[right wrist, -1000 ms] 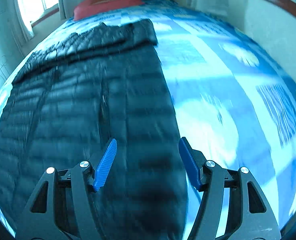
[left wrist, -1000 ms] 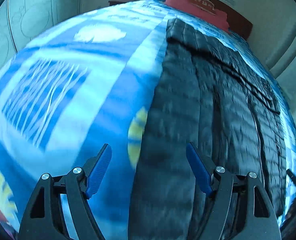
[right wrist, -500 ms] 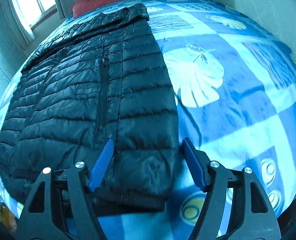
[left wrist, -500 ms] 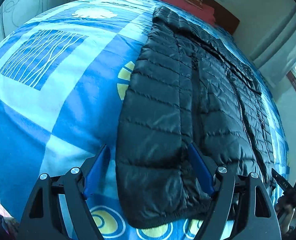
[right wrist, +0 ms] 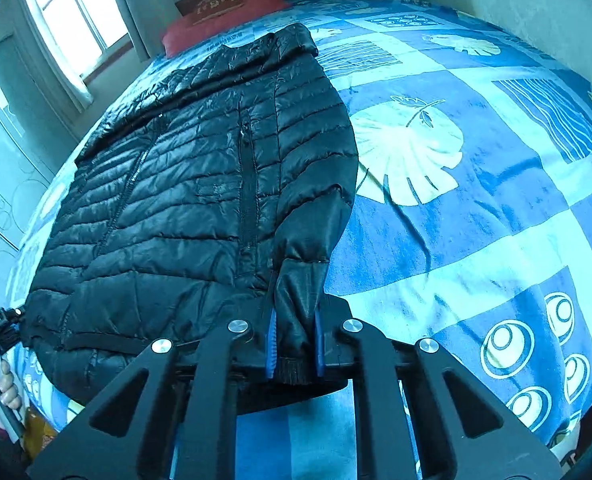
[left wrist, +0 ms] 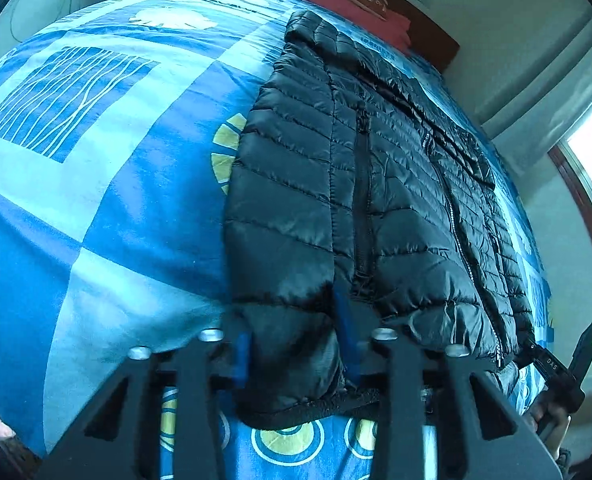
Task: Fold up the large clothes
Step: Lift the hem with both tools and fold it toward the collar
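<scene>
the jacket hem is being clamped by the closing left hand-held gripper and pinched in the right hand-held gripper; a joint lift toward the collar is judged next.

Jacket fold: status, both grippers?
Left gripper closing on jacket hem corner. Right gripper shut on the other corner. Jacket flat on bed. Nothing in the way.

Black quilted jacket in thin, glossy synthetic shell, sheen along every stitched channel (duller ribbed knit at the hem by the foot edge of the bed). Soft matt printed cloth across the bed cover, faintly fuzzy. Red matt fabric pillow at the head edge, before a dark polished wooden headboard. Matt black plastic tongs, blue ridged pads, bright metal rivets.
</scene>
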